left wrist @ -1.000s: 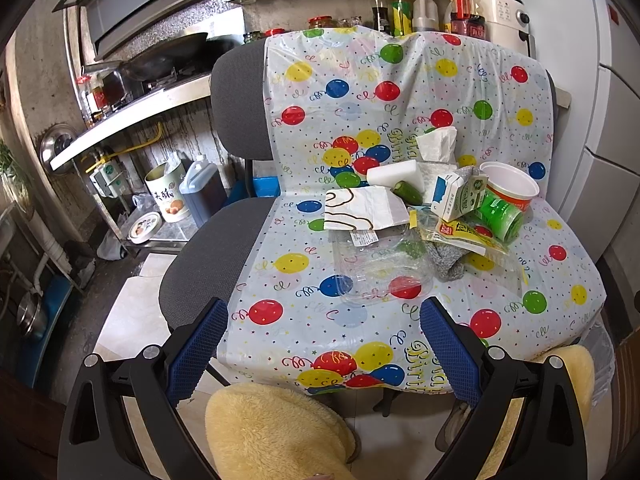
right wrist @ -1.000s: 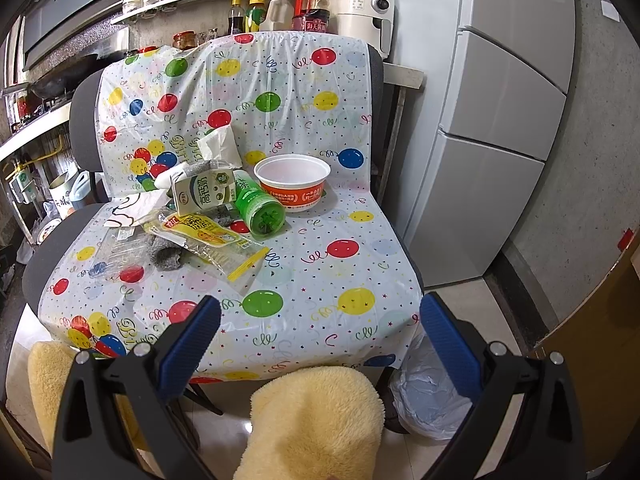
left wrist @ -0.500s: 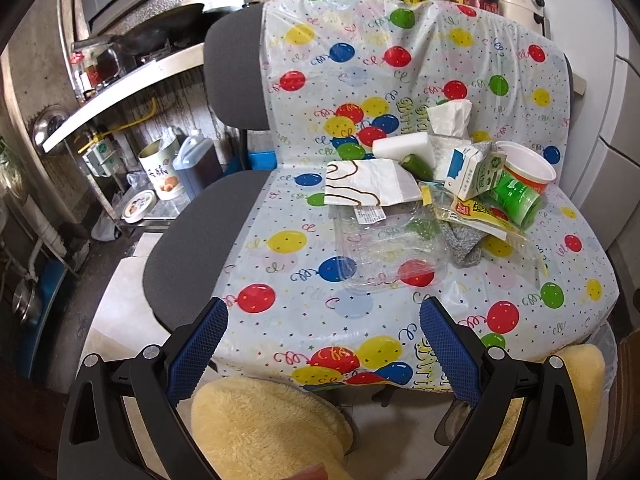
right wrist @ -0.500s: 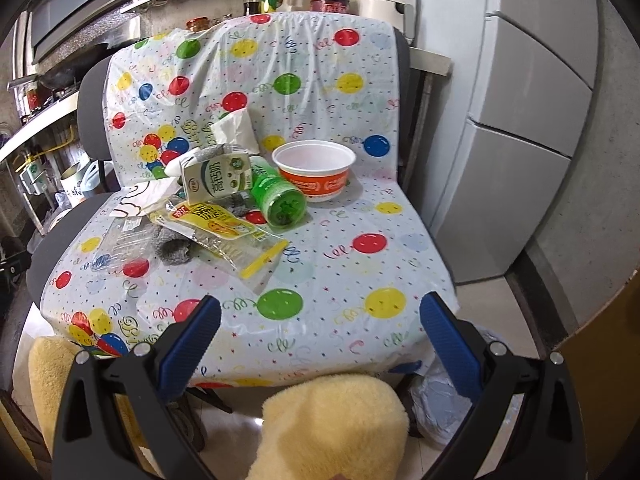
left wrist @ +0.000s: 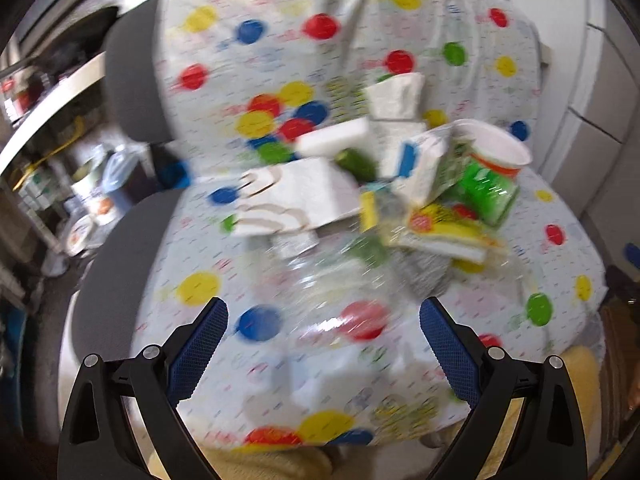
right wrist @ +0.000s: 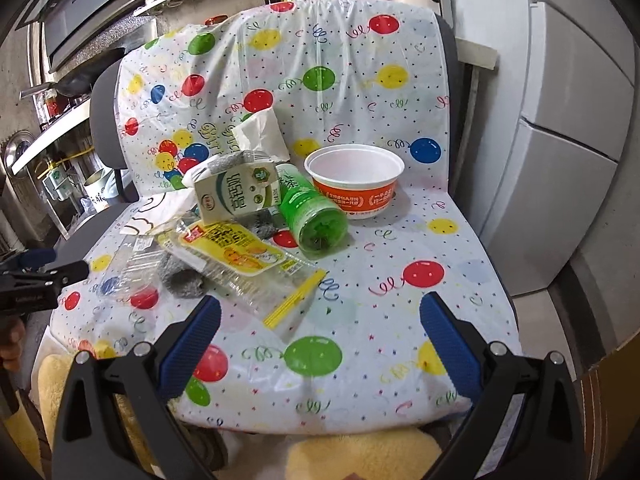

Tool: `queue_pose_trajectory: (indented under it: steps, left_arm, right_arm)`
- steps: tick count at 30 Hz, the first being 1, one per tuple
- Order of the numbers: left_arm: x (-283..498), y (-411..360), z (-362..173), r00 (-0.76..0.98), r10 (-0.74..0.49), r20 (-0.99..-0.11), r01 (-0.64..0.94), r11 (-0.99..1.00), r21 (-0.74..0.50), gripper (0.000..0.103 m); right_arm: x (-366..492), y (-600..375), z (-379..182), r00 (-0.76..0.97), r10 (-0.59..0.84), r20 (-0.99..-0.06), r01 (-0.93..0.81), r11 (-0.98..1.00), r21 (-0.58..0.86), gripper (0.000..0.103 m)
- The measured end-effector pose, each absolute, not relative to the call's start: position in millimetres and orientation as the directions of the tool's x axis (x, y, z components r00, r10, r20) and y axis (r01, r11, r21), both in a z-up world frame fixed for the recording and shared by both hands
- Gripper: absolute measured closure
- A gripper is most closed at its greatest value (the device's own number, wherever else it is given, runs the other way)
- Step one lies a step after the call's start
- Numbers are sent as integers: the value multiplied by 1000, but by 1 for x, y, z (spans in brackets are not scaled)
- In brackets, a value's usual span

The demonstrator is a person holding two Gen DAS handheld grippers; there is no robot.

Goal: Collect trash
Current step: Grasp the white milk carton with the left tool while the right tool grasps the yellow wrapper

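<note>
Approach step, nothing collected yet: both the left gripper (left wrist: 322, 334) and right gripper (right wrist: 320, 334) hang released and empty. The trash pile, with its crumpled clear plastic container (left wrist: 320, 280) (blurred), lies at twelve o'clock on the balloon-print plastic sheet (right wrist: 360, 80) over the chair. Next: descend and pinch one piece.

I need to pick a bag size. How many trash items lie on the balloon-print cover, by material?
Plastic: 4 (green bottle, orange-and-white bowl, yellow snack wrapper, clear tray)
Paper or card: 3 (milk carton, white tissue, white paper bag)
Total: 7
</note>
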State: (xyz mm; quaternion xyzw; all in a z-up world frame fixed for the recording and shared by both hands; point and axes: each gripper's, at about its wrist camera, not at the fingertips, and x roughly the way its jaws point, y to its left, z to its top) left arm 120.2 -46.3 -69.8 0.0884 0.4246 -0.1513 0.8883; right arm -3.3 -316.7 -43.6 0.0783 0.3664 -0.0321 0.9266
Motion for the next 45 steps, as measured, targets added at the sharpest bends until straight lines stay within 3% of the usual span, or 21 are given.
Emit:
queue_pose_trajectory:
  steps: [4, 17, 19, 20, 24, 29, 35, 36, 38, 45]
  left_arm:
    - [149, -85, -68, 602, -283, -747, 451, 892, 26, 9]
    - [240, -168, -90, 541, -383, -749, 581, 814, 3, 14]
    - [247, -172, -92, 528, -392, -753, 597, 802, 0, 26]
    - [250, -175, -95, 508, -398, -764, 611, 792, -7, 39]
    - [244, -181, -94, 498, -394, -773, 634, 773, 14, 62]
    - [214, -151, -60, 580, -417, -700, 584, 811, 0, 63]
    - [165, -87, -30, 709, -287, -644, 396, 918, 26, 63]
    - [157, -73, -30, 719, -265, -642, 361, 932, 19, 63]
    - [145, -52, -34, 727, -237, -644, 310, 951, 1, 63]
    - [129, -9, -61, 701, -202, -684, 241, 970, -40, 63]
  right_arm:
    - [23, -327, -46, 713, 23, -701, 104, 985, 138, 6]
    - [76, -334, -64, 693, 14, -721, 74, 993, 90, 6]
    - [78, -334, -67, 686, 16, -727, 71, 994, 88, 6]
    - [77, -334, -68, 683, 16, -730, 68, 994, 85, 6]
    - [72, -331, -68, 677, 9, -735, 66, 995, 73, 6]
    - [60, -325, -59, 692, 8, -722, 63, 996, 71, 6]
    - [48, -295, -63, 694, 48, -718, -19, 999, 49, 6]
    - [47, -286, -66, 689, 61, -722, -44, 998, 42, 7]
    - [47, -272, -73, 675, 84, -733, -95, 995, 27, 19]
    - [60, -222, -98, 662, 52, -747, -230, 963, -137, 26]
